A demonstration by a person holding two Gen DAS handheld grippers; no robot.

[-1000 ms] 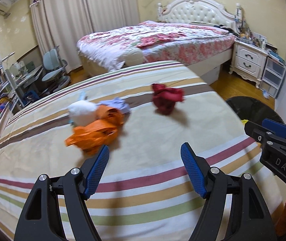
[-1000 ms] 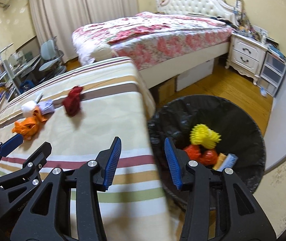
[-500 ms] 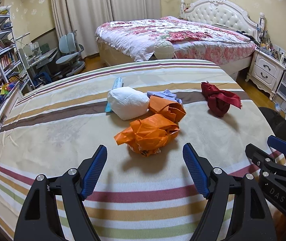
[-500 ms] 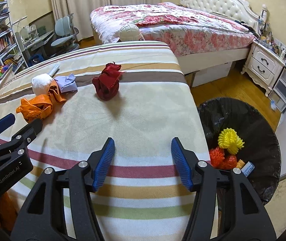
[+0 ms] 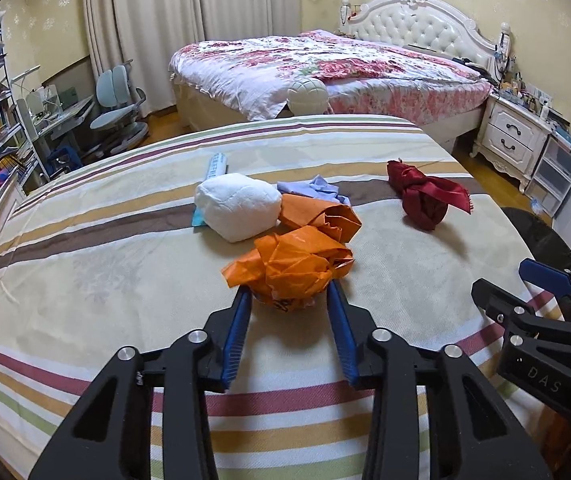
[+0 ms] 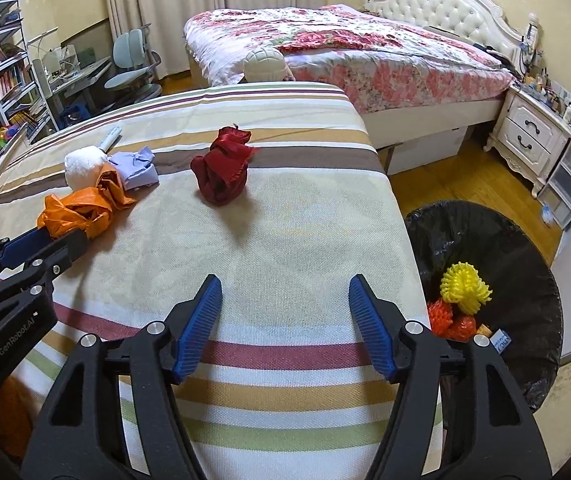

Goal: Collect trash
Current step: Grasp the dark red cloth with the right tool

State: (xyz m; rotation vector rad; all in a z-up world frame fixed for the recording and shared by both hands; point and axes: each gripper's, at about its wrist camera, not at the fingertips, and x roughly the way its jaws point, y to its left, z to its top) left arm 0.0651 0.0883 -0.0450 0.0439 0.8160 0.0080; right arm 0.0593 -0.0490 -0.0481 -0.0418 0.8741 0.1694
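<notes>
On the striped bedspread (image 5: 85,264) lies a crumpled orange plastic wad (image 5: 297,264). My left gripper (image 5: 289,294) is closing on it, with the blue pads pressed against both of its sides. Behind it are a second orange wad (image 5: 321,216), a white paper ball (image 5: 237,204), a lilac scrap (image 5: 317,186) and, to the right, a dark red cloth bundle (image 5: 425,196). My right gripper (image 6: 285,304) hovers over the bedspread near its right edge. Its jaws are opening and nothing is between them. The red bundle (image 6: 223,172) lies well ahead of it.
A bin with a black liner (image 6: 465,232) stands on the floor right of the bed edge. It holds a yellow foam net (image 6: 465,282) and orange-red ones. A floral bed (image 6: 365,40), white nightstand (image 6: 529,136) and desk chairs (image 6: 131,64) lie beyond.
Both views swung left from the bin toward the trash pile. The left gripper came up to the orange wad and closed on it. The right gripper's jaws spread wider.
</notes>
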